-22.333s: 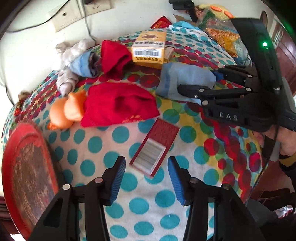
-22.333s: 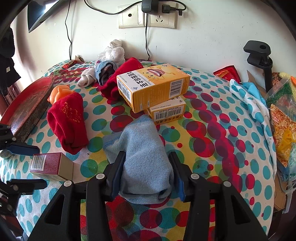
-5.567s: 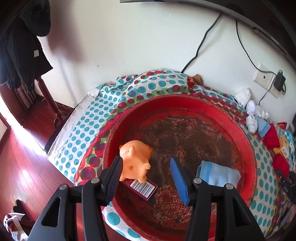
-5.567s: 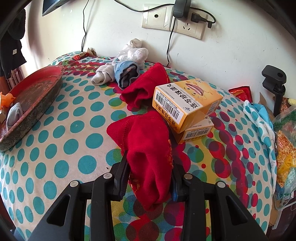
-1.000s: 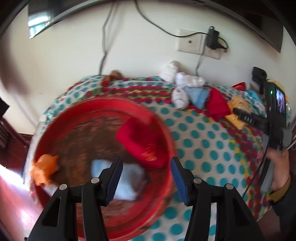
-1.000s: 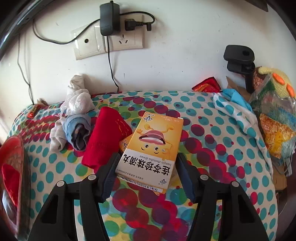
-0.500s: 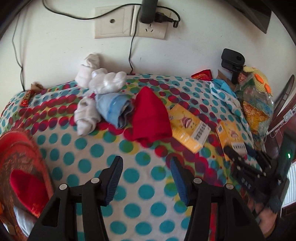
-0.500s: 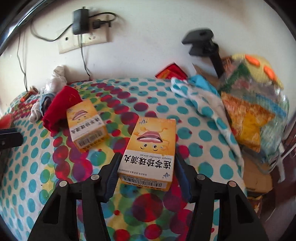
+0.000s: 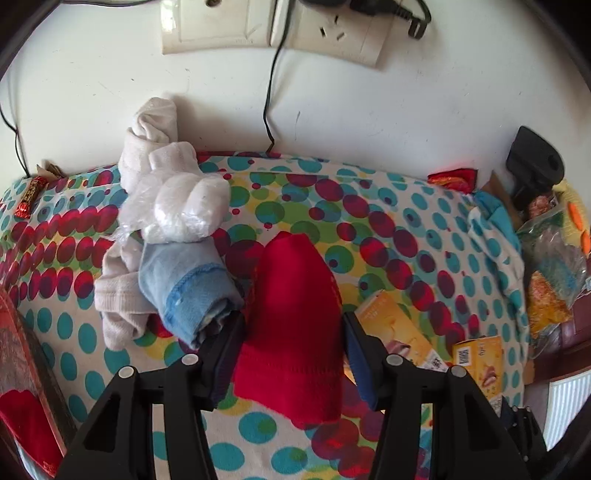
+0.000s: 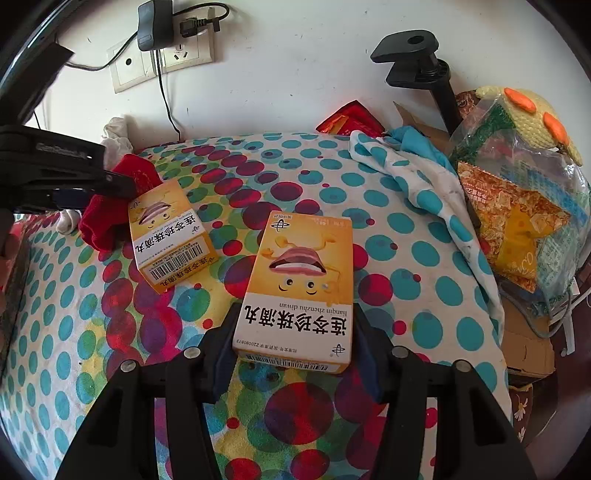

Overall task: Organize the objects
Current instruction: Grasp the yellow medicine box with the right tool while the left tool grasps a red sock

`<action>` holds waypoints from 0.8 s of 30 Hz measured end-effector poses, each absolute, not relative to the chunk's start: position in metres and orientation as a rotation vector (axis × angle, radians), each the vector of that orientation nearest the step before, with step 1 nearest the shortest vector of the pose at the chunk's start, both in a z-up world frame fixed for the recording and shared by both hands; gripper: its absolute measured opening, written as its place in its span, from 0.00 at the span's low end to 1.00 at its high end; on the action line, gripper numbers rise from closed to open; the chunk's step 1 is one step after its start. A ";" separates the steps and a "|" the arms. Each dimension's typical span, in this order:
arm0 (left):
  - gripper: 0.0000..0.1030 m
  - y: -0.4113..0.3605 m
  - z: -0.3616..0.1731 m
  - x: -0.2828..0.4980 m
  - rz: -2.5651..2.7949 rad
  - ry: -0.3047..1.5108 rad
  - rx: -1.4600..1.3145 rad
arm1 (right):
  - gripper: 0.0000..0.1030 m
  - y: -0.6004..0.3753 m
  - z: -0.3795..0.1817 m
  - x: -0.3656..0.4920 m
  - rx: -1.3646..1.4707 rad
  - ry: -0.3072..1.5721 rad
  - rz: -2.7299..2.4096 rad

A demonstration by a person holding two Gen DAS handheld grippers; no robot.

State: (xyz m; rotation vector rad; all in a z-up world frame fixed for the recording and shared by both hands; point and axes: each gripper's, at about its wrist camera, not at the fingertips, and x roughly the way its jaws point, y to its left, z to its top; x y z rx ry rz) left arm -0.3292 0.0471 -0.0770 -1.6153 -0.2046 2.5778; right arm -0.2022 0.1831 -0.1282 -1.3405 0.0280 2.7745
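In the left wrist view my left gripper (image 9: 293, 354) is open with its fingers on either side of a red sock (image 9: 295, 325) lying on the polka-dot cloth. A blue sock (image 9: 184, 288) and white socks (image 9: 177, 206) lie just to its left. In the right wrist view my right gripper (image 10: 293, 347) is shut on a large yellow medicine box (image 10: 299, 291), which sits low over the cloth. A smaller yellow box (image 10: 168, 236) lies to the left, beside the red sock (image 10: 107, 218) and the left gripper's fingers (image 10: 110, 182).
The red tray's rim (image 9: 22, 354) shows at the far left with a red sock (image 9: 26, 417) in it. Snack bags (image 10: 517, 206) and a dotted cloth (image 10: 424, 184) crowd the right edge. A black clamp (image 10: 417, 62) and wall sockets (image 9: 273, 26) stand behind.
My left gripper has moved forward from the open cloth until its fingers straddle the red sock. My right gripper still grips the large yellow box, now a little nearer to the cloth.
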 end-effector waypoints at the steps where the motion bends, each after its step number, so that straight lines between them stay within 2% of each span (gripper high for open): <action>1: 0.53 0.046 -0.078 -0.329 2.584 -0.230 -1.575 | 0.51 0.183 -0.128 -0.202 -1.341 0.030 2.775; 6: 0.53 0.040 -0.081 -0.324 2.597 -0.290 -1.521 | 0.51 0.182 -0.128 -0.201 -1.338 0.026 2.774; 7: 0.46 0.039 -0.081 -0.322 2.615 -0.282 -1.509 | 0.51 0.182 -0.128 -0.201 -1.335 0.028 2.769; 8: 0.30 0.040 -0.081 -0.321 2.632 -0.259 -1.511 | 0.51 0.181 -0.128 -0.201 -1.336 0.026 2.768; 9: 0.26 0.040 -0.083 -0.321 2.627 -0.241 -1.525 | 0.51 0.181 -0.128 -0.202 -1.333 0.033 2.764; 24: 0.23 0.037 -0.073 -0.271 2.687 -0.145 -1.462 | 0.51 0.179 -0.128 -0.204 -1.332 0.035 2.763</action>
